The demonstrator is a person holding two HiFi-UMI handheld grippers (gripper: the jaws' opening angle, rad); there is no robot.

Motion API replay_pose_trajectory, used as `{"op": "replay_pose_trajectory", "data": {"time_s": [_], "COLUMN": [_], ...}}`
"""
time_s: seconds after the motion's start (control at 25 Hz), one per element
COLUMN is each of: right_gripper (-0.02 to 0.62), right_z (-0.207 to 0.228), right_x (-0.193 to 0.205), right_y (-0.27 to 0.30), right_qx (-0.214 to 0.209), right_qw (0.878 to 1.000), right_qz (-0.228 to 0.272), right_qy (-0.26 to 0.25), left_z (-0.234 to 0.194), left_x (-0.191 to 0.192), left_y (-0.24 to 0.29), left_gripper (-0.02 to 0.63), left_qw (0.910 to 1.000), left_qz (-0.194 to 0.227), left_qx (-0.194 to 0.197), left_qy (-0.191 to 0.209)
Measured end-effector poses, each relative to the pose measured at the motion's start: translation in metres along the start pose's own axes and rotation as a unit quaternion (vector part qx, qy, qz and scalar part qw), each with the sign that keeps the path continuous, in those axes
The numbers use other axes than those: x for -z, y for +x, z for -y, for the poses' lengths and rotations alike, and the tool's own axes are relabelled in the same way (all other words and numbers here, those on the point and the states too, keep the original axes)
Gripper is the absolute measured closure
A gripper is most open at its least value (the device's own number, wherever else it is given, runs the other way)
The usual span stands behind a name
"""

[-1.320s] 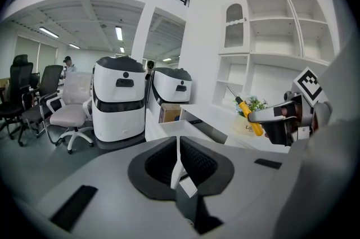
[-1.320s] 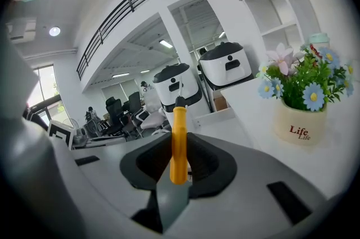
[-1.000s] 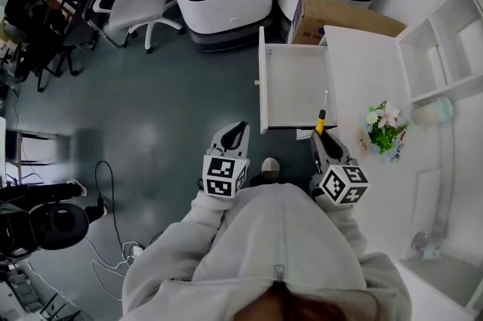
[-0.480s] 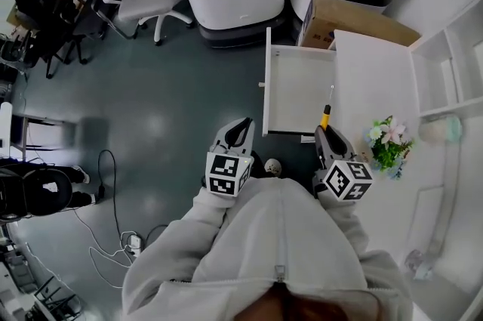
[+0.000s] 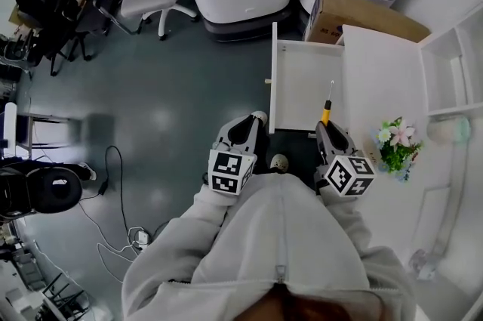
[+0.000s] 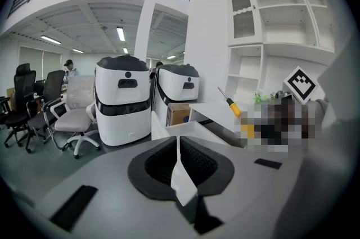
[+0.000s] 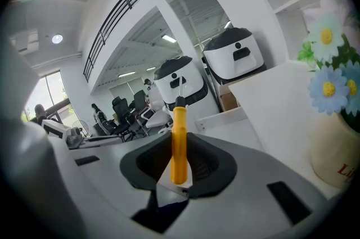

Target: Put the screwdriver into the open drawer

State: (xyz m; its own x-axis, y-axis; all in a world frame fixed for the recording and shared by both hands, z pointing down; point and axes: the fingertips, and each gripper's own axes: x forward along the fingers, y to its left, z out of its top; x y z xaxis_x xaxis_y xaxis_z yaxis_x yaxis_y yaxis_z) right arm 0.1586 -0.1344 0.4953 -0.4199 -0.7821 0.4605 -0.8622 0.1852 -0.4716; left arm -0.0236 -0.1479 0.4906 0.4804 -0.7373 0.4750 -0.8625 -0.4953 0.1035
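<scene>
Narrowly parted, right tool (image 5: 327, 129) grips the screwdriver (image 5: 326, 112).

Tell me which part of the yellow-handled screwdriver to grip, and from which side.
Grip the yellow-handled screwdriver by its thick handle, coming from the butt end, as the right claw does now: shut on the handle, thin metal shaft sticking out ahead. The handle is broad and straight; the shaft looks too slim to pinch firmly.

The drawer (image 5: 302, 89) juts left from the desk (image 5: 377, 70) bearing flowers (image 5: 398, 142).
</scene>
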Motion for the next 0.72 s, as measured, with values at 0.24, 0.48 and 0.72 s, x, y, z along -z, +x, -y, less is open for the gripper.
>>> {"op": "replay_pose_trajectory", "data": {"time_s": [0.24, 0.48, 0.72], "right_gripper": [0.497, 0.497, 0.497], "right_z": [0.006, 0.019, 0.038], "right_x": [-0.008, -0.01, -0.011], "right_y": [0.01, 0.025, 0.044], "right_qx": [0.013, 0.032, 0.051], "right_qw": [1.0, 0.999, 0.998], "right_qz": [0.004, -0.006, -0.021], "right_qy": [0.008, 0.023, 0.035], "left_z": [-0.016, -0.031, -0.039], "left_x": [-0.016, -0.02, -0.022], "left_y": [0.016, 0.035, 0.057], "left_gripper": [0.575, 0.575, 0.575], "left_qw": [1.0, 0.9999, 0.9996], "left_qz": [0.007, -0.005, -0.022], "left_qx": [0.004, 0.009, 0.019], "left_qy": [0.004, 0.001, 0.002]}}
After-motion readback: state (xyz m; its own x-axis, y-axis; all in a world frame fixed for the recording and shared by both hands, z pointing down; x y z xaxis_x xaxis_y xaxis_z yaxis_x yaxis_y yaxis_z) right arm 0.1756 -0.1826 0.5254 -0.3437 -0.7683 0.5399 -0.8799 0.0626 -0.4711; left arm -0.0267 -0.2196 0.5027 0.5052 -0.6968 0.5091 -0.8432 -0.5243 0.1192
